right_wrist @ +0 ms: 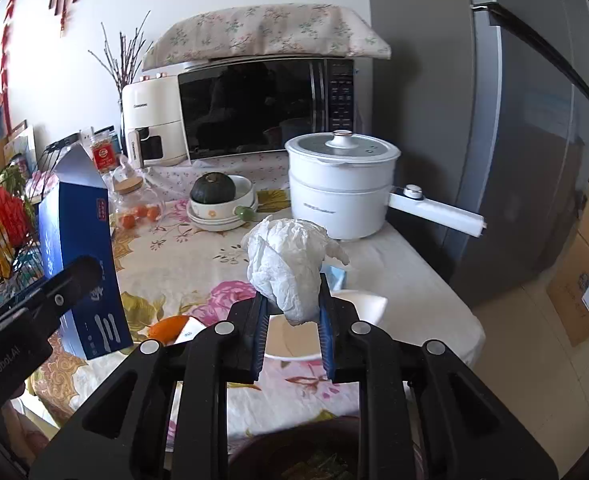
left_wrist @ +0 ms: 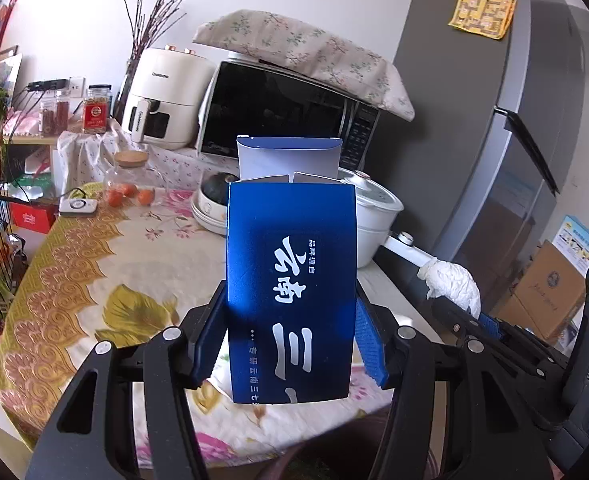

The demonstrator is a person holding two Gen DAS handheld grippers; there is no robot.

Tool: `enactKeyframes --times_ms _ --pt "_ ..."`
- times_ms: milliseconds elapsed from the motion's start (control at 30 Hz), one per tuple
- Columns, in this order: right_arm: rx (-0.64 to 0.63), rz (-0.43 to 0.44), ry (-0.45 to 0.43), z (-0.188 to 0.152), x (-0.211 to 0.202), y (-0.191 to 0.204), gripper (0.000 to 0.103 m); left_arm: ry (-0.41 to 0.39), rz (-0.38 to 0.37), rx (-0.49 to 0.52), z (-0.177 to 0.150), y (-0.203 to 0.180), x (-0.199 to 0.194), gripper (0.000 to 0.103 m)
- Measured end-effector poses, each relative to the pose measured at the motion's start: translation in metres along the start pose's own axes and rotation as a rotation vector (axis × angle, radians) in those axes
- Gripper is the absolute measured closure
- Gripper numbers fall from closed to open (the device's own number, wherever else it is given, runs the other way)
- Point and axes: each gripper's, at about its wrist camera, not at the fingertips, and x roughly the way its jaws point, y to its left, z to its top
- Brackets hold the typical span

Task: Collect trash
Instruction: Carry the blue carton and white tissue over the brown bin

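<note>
- Left wrist view: a blue box is held upright between the pads of the left gripper, pinched by its two long sides near the lower half, so the open top flap stays up and nothing can spill out.
- The box is carried clear of the tabletop, in front of the microwave and the white pot; the mid-body grip seems chosen to keep the light carton from swinging.
- At the right edge the right gripper is seen with a tissue in it, just beside the box, so both pieces of trash are apparently taken away together.
- Right wrist view: the right gripper is nearly pressed together on the crumpled tissue, caught by its lower end; the soft wad bulges above the pads, which is why so narrow a grip is enough.
- The tissue is lifted off the tabletop, above a white dish.
- The box is seen at the left, in the left gripper.
- A dark round rim lies at the bottom edge under the gripper; it is probably the bin, though its contents cannot be told.
- An orange peel remains on the tabletop, likely trash still to be collected.
</note>
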Motion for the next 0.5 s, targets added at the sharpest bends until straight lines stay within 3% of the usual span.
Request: enactKeyframes --times_ms 133,500 --pt "0.033 -0.021 -0.002 -0.013 -0.013 -0.022 0.083 0.05 -0.046 -0.027 -0.017 -0.013 -0.003 0.046" --pt "0.093 -0.078 0.045 -0.055 -0.028 -0.066 0.082 0.129 -0.066 0.021 -0.056 -0.042 -0.003 0.047"
